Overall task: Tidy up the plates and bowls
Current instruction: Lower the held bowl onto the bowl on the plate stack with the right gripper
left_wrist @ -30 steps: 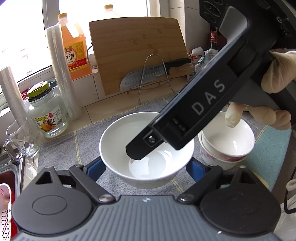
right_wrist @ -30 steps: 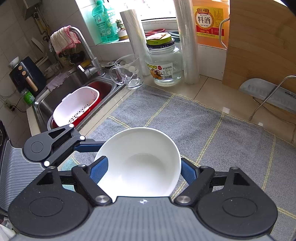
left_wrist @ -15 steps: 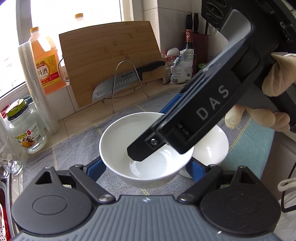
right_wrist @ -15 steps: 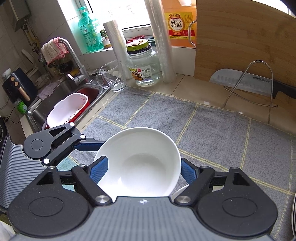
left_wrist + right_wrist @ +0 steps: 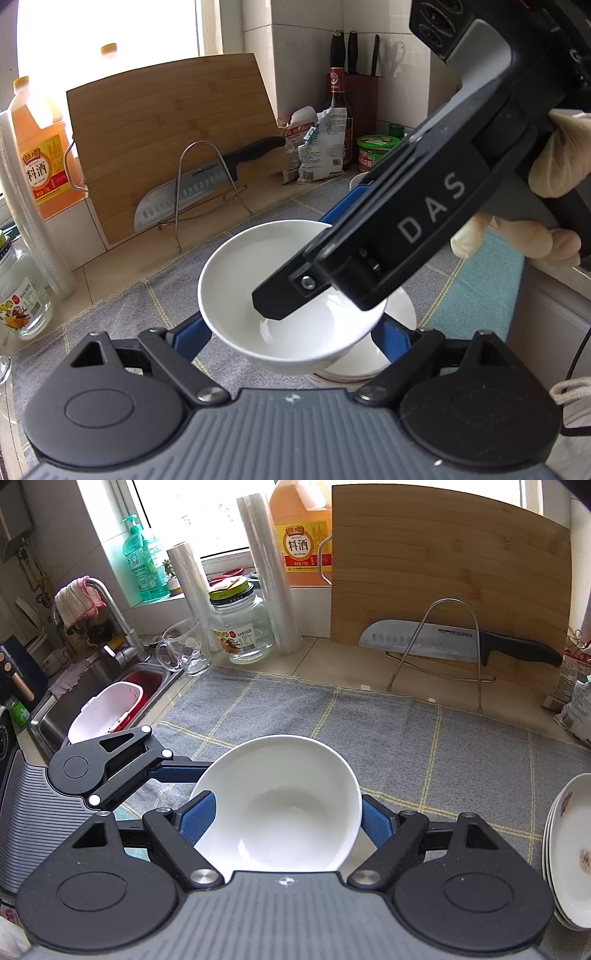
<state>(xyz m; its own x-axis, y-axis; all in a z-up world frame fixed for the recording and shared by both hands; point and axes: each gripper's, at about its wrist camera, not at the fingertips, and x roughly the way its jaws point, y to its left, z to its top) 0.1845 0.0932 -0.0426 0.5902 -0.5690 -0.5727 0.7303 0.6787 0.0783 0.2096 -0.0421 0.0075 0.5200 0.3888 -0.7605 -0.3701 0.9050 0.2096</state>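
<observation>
A plain white bowl [image 5: 258,295] is held off the grey mat between both pairs of blue pads. My left gripper [image 5: 291,332] is shut on its sides. My right gripper [image 5: 284,812] is shut on the same bowl [image 5: 284,805], and its black body crosses over the bowl in the left wrist view. Under the bowl's right side sits a stack of white bowls with a red pattern [image 5: 369,365], mostly hidden. A stack of flowered white plates [image 5: 572,856] stands at the right edge of the right wrist view.
A bamboo cutting board [image 5: 443,576] and a knife on a wire rack [image 5: 454,642] stand at the back. A glass jar [image 5: 240,627], a glass mug [image 5: 184,650], film rolls and an orange bottle [image 5: 299,535] stand left of them. The sink [image 5: 103,701] holds a white strainer.
Both grippers have carried the white bowl to the right across the mat. It now hangs over the patterned bowl stack, which was beside it before. The plate stack has come into view.
</observation>
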